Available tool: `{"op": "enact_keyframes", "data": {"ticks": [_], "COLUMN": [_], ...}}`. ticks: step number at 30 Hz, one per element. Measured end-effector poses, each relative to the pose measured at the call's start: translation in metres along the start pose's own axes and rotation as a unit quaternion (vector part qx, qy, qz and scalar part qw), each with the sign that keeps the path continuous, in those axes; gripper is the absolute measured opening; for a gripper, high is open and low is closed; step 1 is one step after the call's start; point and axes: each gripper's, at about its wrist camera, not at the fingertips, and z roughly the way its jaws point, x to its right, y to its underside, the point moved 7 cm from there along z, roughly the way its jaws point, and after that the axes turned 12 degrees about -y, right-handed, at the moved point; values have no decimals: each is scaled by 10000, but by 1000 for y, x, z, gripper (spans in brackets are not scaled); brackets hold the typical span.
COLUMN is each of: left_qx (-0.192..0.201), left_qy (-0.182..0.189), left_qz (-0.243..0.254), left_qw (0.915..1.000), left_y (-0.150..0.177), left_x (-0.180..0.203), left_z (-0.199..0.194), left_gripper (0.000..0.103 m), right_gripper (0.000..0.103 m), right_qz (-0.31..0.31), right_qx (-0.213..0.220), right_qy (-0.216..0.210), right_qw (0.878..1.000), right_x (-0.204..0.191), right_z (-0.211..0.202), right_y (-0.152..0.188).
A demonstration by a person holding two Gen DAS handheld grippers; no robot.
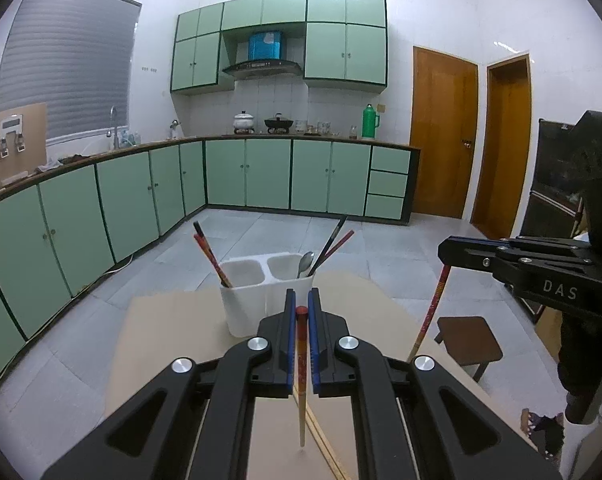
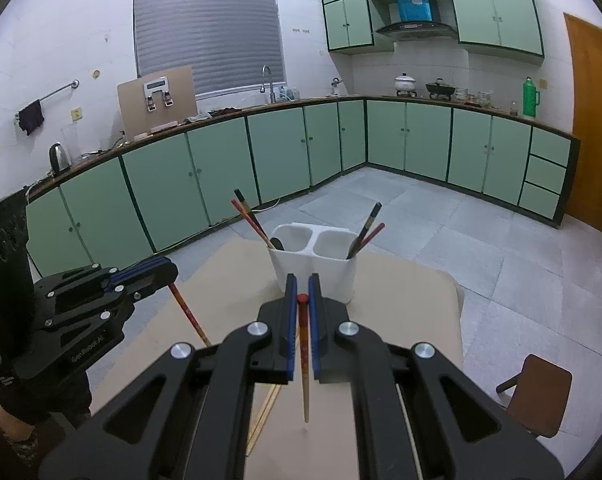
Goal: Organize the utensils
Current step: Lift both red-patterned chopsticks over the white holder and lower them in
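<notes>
You pinched one chopstick [image 1: 301, 360] in each hand-held gripper, left [image 1: 301, 312] and right [image 2: 301, 300], near the white holder [image 1: 249, 300]; light, stiff, probably slippery sticks, best gripped near their red tops.

A white two-compartment utensil holder [image 1: 247, 304] stands upright at 12 o'clock on the bench [image 1: 173, 328], holding red and black chopsticks [image 1: 211, 254] and a spoon [image 1: 305, 264]. Two red-topped chopsticks [image 1: 301, 376] [image 2: 305, 360] hang near-vertical, tips down.
</notes>
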Motion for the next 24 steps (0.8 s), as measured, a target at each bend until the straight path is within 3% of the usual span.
{"op": "enact_keyframes", "data": {"ticks": [11,16,24], "left_qx": [336,541,1035], "left_qy": [15,-28,-180], "left_qz": [60,57,-2], "left_qw": [9994,9985,9945], "left_y": [-31,-55,-121], "left_x": [3,2,-9], "left_z": [-5,0,19], "left_gripper": [6,6,6], "right_gripper": [5,5,5], "right_qz": [-145,-281,-396], "right_qx": [158,354,883], "right_qy": [-99,-84,-22], "right_qw": [9997,9989,9953], "right_x": [-1,1,13], "right_z": [-2,-3,5], "right_y": [-35,-67,-147]}}
